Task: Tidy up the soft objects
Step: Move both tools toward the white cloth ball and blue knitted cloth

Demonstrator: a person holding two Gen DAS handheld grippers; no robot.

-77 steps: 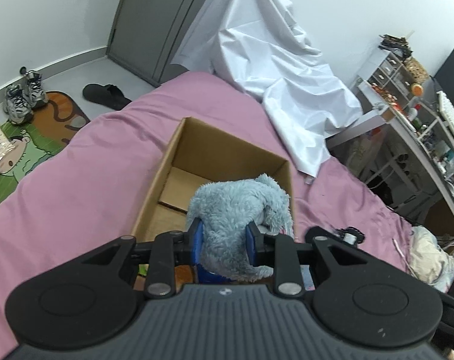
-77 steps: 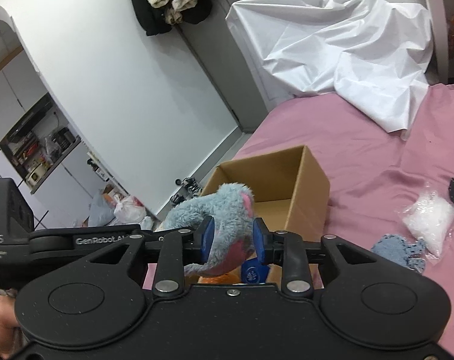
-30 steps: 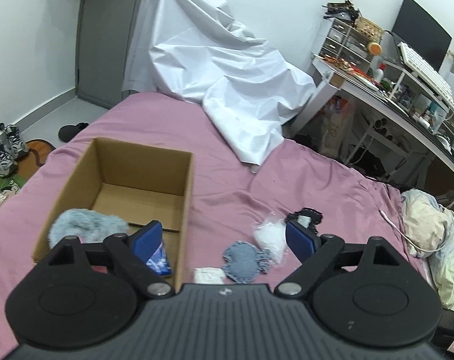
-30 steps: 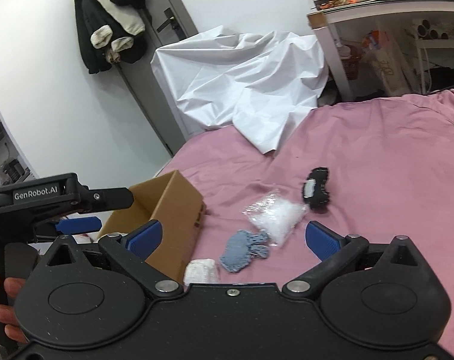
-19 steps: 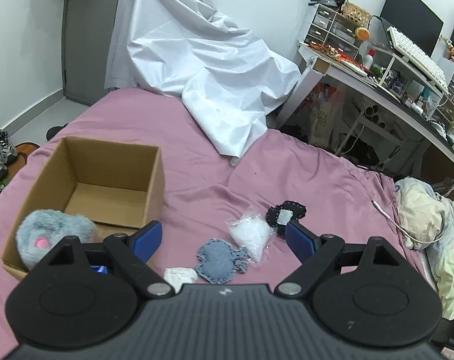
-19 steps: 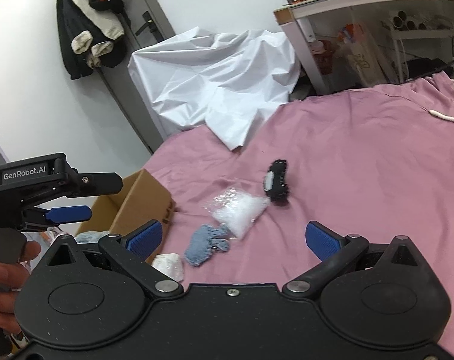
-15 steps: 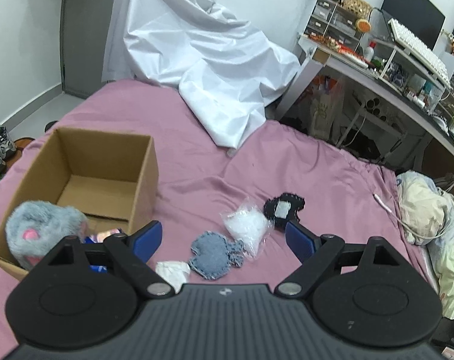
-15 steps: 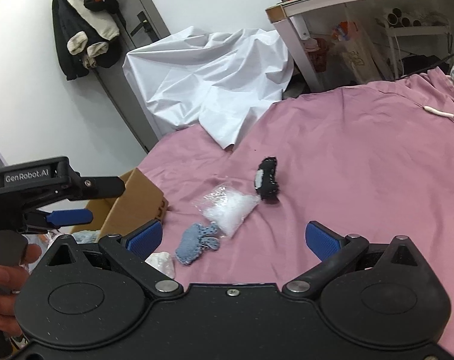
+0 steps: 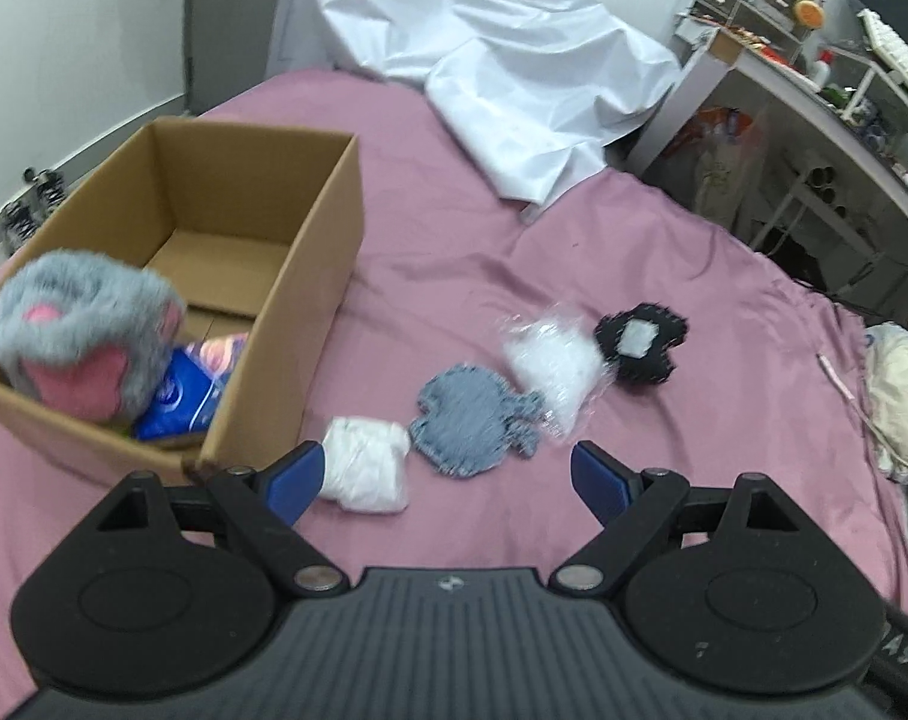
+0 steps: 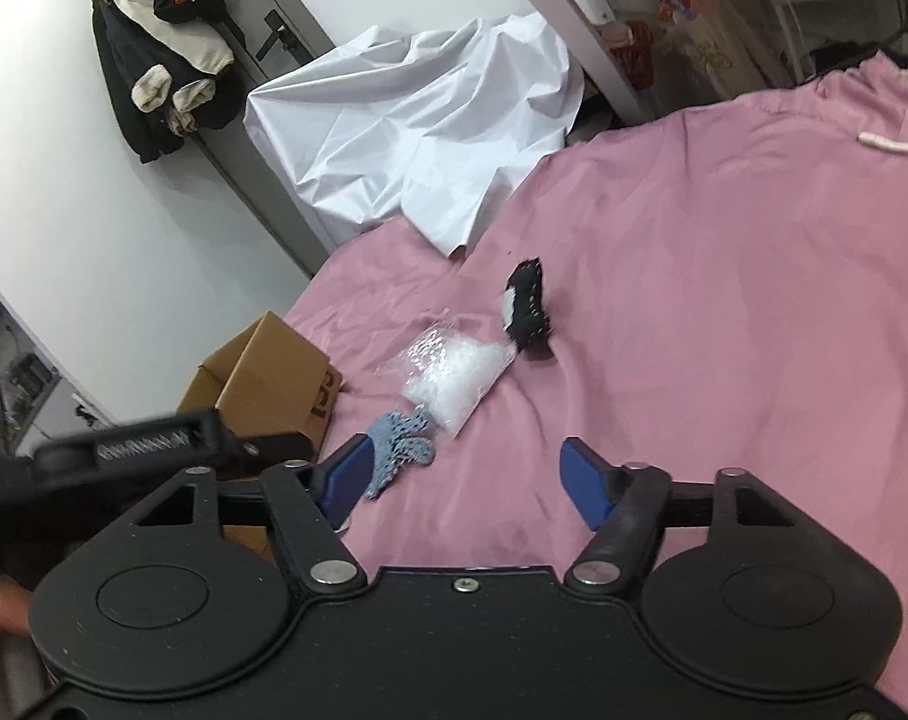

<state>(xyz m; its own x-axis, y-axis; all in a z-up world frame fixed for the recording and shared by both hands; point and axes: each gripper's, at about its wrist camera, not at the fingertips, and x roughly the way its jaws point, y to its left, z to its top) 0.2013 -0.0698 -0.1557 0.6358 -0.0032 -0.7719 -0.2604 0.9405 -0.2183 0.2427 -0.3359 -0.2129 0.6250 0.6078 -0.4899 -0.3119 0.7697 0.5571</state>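
A cardboard box (image 9: 310,276) stands on the pink bed and holds a grey plush (image 9: 88,336) and a blue packet (image 9: 178,402). Beside it lie a white bundle (image 9: 367,468), a grey-blue knitted piece (image 9: 469,420), a clear bag of white stuffing (image 9: 553,366) and a black patch (image 9: 643,339). My left gripper (image 9: 448,480) is open and empty, just above the bundle and the knitted piece. My right gripper (image 10: 466,480) is open and empty, near the knitted piece (image 10: 400,441), the bag (image 10: 454,369) and the black patch (image 10: 526,309). The box (image 10: 274,384) shows at its left.
A white sheet (image 9: 514,78) is draped at the head of the bed. A desk with shelves (image 9: 814,90) stands to the right. A cream blanket (image 9: 901,396) lies at the bed's right edge. Coats (image 10: 160,60) hang on a door.
Both grippers were shut on the grey plush over the box; now it lies in the box and both are open. Both have moved right and down toward the loose items.
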